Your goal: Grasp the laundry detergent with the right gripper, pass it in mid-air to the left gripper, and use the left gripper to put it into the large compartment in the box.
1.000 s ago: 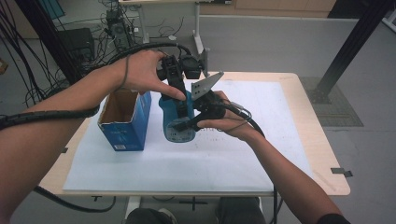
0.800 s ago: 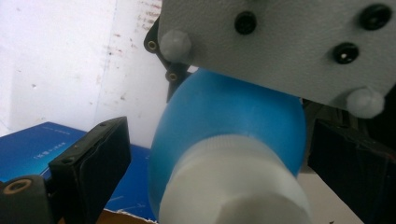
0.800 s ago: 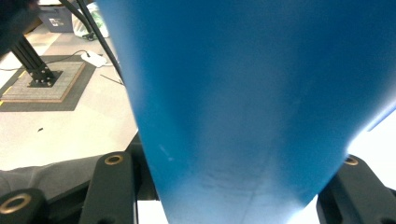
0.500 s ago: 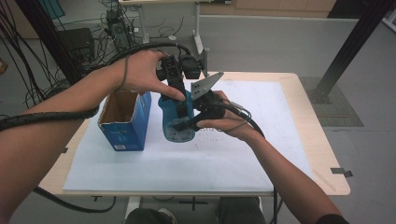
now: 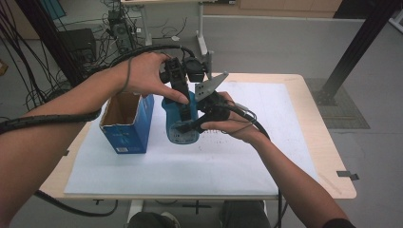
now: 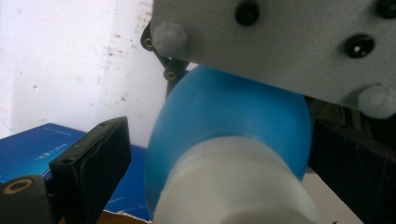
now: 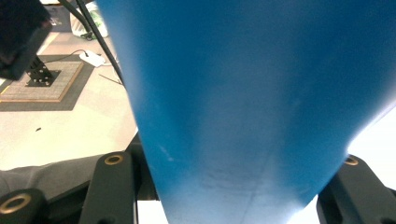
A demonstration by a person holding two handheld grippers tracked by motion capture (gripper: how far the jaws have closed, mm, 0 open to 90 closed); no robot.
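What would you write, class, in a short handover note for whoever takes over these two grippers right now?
Right gripper: shut on the blue plastic bottle, held above the white table sheet.
Left gripper: at the bottle's white screw cap; grip unclear.
Open blue cardboard box: stands left of the bottle.
Done: bottle lifted and steadied.
Left: probably deal with the cap, then put the bottle down or box it.
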